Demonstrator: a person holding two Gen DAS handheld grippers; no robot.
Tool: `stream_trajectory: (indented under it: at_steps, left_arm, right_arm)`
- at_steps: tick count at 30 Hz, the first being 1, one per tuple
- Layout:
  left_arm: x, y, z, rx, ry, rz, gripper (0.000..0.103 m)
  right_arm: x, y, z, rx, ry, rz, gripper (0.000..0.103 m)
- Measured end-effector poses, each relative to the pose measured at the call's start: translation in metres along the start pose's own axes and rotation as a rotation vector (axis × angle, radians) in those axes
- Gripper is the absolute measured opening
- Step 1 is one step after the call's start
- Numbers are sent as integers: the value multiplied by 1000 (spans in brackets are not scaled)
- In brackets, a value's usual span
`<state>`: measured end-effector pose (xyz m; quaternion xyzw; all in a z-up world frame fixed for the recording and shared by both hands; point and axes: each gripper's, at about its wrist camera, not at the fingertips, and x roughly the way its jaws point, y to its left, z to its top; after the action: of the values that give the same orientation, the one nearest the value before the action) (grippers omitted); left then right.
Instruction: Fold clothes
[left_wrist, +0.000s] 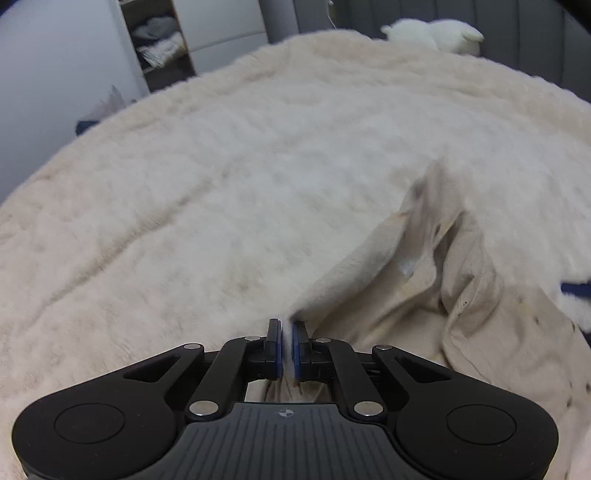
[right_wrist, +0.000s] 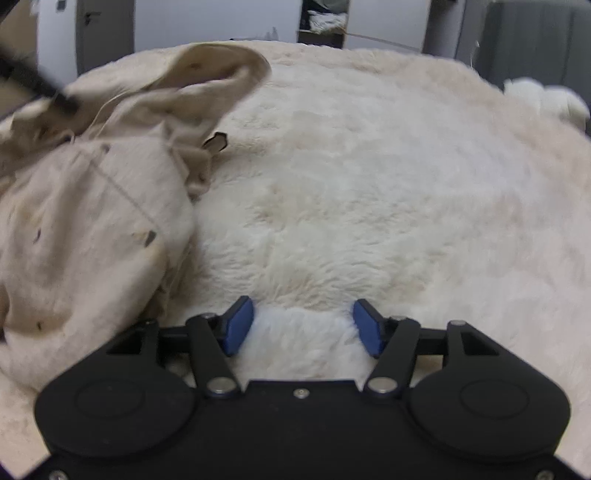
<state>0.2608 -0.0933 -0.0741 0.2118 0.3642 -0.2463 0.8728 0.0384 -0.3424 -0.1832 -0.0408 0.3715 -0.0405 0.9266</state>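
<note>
A beige garment (left_wrist: 424, 295) with a fleecy lining lies crumpled on the cream fluffy blanket (left_wrist: 221, 184) of a bed. My left gripper (left_wrist: 287, 332) is shut on a white fleecy edge of the garment, which stretches away to the right from the pads. In the right wrist view the same garment (right_wrist: 92, 221) is heaped at the left, one flap lifted and blurred. My right gripper (right_wrist: 302, 321) is open just above the blanket (right_wrist: 369, 184), to the right of the garment, with nothing between its fingers. A dark blurred shape, apparently the left gripper (right_wrist: 33, 85), shows at the upper left.
A white plush toy (left_wrist: 436, 33) lies at the far end of the bed by a grey upholstered headboard (left_wrist: 517, 22). An open shelf unit with folded laundry (left_wrist: 155, 40) stands beyond the bed's left edge. A door (right_wrist: 103, 33) and white walls are behind.
</note>
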Motion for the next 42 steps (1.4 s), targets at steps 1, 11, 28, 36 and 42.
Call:
stream_trajectory:
  at_steps: [1, 11, 28, 36, 42]
  left_arm:
    - [-7, 1, -7, -10, -7, 2, 13]
    - [-77, 10, -75, -112, -74, 18, 54]
    - [-100, 64, -178, -451, -233, -62, 64]
    - [-108, 64, -178, -413, -249, 13, 64]
    - [-107, 52, -183, -366, -223, 2, 64]
  right_arm:
    - [-1, -3, 1, 11, 1, 8, 60]
    - [-52, -14, 4, 142, 25, 98, 60]
    - [-76, 43, 4, 261, 132, 345, 37]
    - [-92, 53, 40, 121, 81, 169, 5]
    - [-100, 28, 75, 79, -15, -77, 0]
